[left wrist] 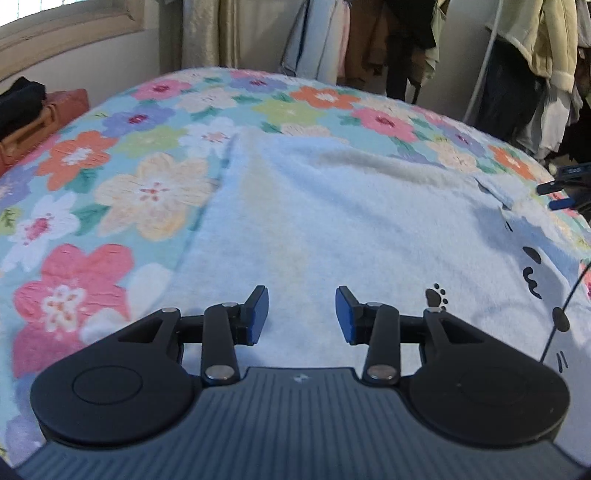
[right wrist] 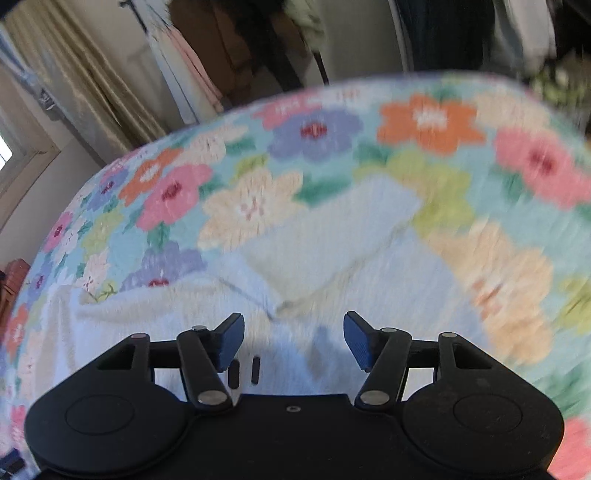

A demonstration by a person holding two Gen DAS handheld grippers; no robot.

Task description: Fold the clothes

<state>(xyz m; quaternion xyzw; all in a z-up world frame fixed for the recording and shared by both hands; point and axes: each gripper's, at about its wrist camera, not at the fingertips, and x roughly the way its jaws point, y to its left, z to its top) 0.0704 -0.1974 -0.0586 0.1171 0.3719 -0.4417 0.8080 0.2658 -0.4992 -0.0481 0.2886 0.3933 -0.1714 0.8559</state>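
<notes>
Left wrist view: my left gripper hangs over the pale blue garment; its jaws stand apart with nothing between the blue pads
Garment: spread flat on the floral bedspread; black cartoon markings show toward its right side
Right gripper: its tip shows at the right edge; in its own blurred view my right gripper is spread wide, pinching nothing, above a folded-over flap of the garment
Background: hanging clothes and a curtain behind the bed

Right gripper fingers apart, empty, above pale blue garment on floral bedspread.
</notes>
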